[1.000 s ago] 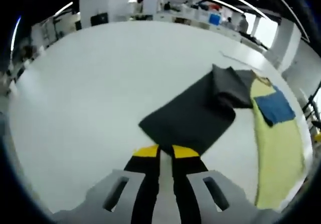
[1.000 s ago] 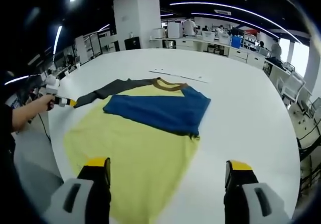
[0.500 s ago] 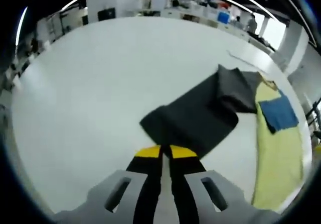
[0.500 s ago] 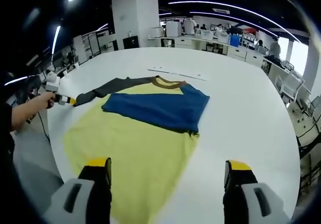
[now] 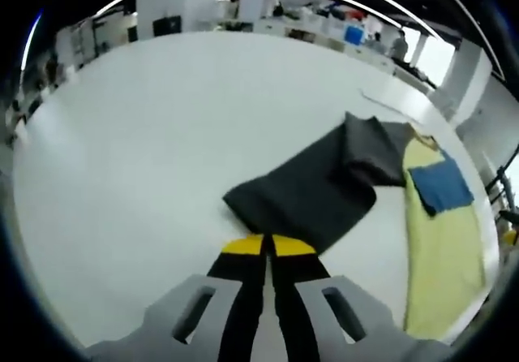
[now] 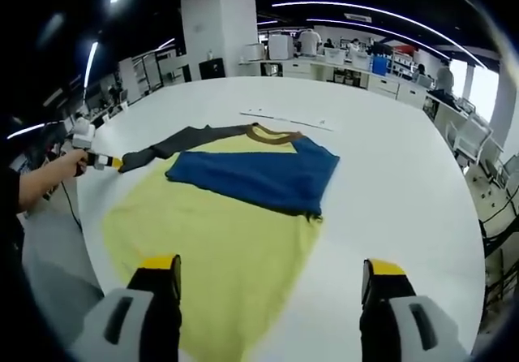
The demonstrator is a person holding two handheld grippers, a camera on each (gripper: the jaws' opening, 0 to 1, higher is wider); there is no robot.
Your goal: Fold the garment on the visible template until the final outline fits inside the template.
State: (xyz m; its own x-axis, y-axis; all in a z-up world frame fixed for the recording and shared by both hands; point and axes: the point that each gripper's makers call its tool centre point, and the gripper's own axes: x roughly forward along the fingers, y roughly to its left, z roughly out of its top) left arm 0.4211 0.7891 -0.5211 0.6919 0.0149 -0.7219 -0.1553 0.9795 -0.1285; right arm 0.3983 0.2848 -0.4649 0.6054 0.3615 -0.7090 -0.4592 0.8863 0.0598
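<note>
My left gripper (image 5: 268, 244) is pressed together on the cuff of the dark sleeve (image 5: 304, 191), which lies stretched out flat on the white desk (image 5: 146, 135). In the right gripper view I see that left gripper (image 6: 104, 163) in a hand (image 6: 49, 179) at the sleeve (image 6: 174, 144) end. My right gripper (image 6: 272, 277) is spread wide, holding nothing, above the shirt's (image 6: 219, 232) yellow body. The blue sleeve (image 6: 255, 175) is folded across the chest, below the brown collar (image 6: 272, 135).
</note>
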